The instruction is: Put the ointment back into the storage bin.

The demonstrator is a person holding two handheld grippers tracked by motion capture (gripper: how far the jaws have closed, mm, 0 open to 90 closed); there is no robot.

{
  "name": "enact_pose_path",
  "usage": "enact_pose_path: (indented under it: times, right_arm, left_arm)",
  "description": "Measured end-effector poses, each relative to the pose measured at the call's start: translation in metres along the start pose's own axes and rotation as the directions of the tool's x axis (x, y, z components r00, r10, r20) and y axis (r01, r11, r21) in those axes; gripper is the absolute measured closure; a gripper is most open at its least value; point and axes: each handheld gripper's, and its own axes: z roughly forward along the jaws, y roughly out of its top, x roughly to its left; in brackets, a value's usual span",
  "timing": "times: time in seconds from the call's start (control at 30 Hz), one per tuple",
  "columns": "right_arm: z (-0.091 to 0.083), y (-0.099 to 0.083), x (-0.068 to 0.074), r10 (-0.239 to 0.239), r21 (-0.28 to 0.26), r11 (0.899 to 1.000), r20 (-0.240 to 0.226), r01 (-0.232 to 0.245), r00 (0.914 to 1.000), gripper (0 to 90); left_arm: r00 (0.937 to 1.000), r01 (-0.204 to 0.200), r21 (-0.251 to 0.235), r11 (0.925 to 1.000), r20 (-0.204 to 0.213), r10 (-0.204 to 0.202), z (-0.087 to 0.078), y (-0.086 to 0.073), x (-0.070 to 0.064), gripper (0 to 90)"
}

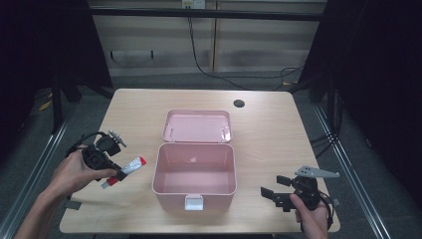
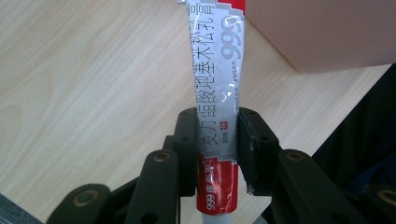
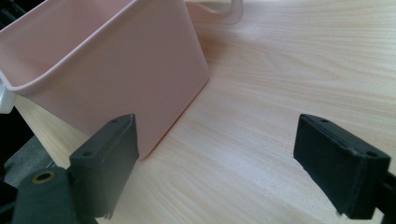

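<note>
A silver and red ointment tube [image 1: 128, 169] [image 2: 215, 84] with printed characters is held above the table, left of the pink box. My left gripper [image 1: 119, 175] [image 2: 217, 144] is shut on the tube near its red capped end, and the crimped end points toward the box. The pink plastic box [image 1: 194, 174] [image 3: 107, 60] stands open in the middle of the table, with its lid [image 1: 197, 126] folded back flat behind it and nothing inside. My right gripper [image 1: 274, 189] [image 3: 219, 161] stands open near the table's front right, beside the box's right wall, holding nothing.
The light wooden table [image 1: 263, 134] has a dark round hole [image 1: 239, 103] at the back right. A white latch [image 1: 194, 202] hangs on the box's front wall. A person's hands hold both grippers at the front corners. Cables trail on the floor behind the table.
</note>
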Motion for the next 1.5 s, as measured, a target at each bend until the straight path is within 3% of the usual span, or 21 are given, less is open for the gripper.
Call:
enact_pose_path:
  times: [0.07,0.23,0.27,0.4,0.6,0.9,0.97,1.17,1.2,1.3,1.37,1.4,1.5]
  right_arm:
    - [0.0,0.0,0.0,-0.002,0.001,1.0,-0.005,0.002,1.0,13.7]
    - [0.0,0.0,0.0,-0.002,0.003,1.0,-0.006,0.002,1.0,13.7]
    - [0.0,0.0,0.0,-0.001,0.004,1.0,-0.006,0.001,1.0,13.7]
    - [0.001,0.0,0.0,-0.002,0.003,1.0,-0.007,0.002,1.0,13.7]
    - [0.0,0.0,0.0,-0.003,0.004,1.0,-0.008,0.003,1.0,13.7]
    - [0.0,0.0,0.0,-0.002,0.004,1.0,-0.01,0.002,0.9999,13.7]
    - [0.0,0.0,0.0,-0.003,0.003,1.0,-0.009,0.003,1.0,13.7]
    - [0.0,0.0,0.001,-0.002,0.007,1.0,-0.01,0.002,1.0,13.7]
    - [0.0,0.0,0.0,-0.003,0.004,1.0,-0.01,0.003,0.9999,13.7]
    - [0.0,0.0,0.0,-0.004,0.005,1.0,-0.01,0.004,0.9999,13.7]
    - [0.0,0.0,0.001,-0.003,0.007,1.0,-0.01,0.003,0.9999,13.7]
    - [0.0,0.0,0.001,-0.002,0.007,1.0,-0.012,0.002,0.9999,13.7]
    - [0.0,0.0,0.0,-0.003,0.005,1.0,-0.012,0.003,0.9999,13.7]
  left_arm:
    - [0.9998,0.01,-0.008,0.9999,-0.018,-0.01,-0.003,0.001,-0.001,70.6]
    - [0.9998,0.019,-0.019,0.9996,-0.004,-0.019,-0.011,0.0,-0.001,70.6]
    - [0.9998,0.013,-0.031,0.9994,0.012,-0.013,-0.017,-0.002,-0.001,70.6]
    - [0.9999,-0.01,-0.034,0.9994,0.0,0.01,-0.03,-0.002,-0.003,70.6]
    - [0.9991,-0.033,-0.058,0.9978,0.027,0.034,-0.04,-0.001,-0.007,70.6]
    - [0.9992,-0.02,-0.089,0.9958,0.033,0.023,-0.048,0.01,-0.012,70.6]
    - [0.9973,-0.044,-0.081,0.9957,0.055,0.049,-0.049,0.017,-0.016,70.6]
    - [0.9945,-0.085,-0.085,0.9927,0.053,0.09,-0.052,0.031,-0.025,70.6]
    - [0.9913,-0.115,-0.068,0.9911,0.057,0.119,-0.053,0.037,-0.029,70.6]
    - [0.9876,-0.144,-0.058,0.9879,0.055,0.147,-0.053,0.042,-0.034,70.6]
    - [0.9862,-0.148,-0.09,0.9848,0.06,0.154,-0.055,0.045,-0.037,70.6]
    - [0.9822,-0.171,-0.067,0.9831,0.069,0.175,-0.053,0.049,-0.042,70.6]
    - [0.9808,-0.177,-0.06,0.9825,0.073,0.181,-0.052,0.053,-0.046,70.5]
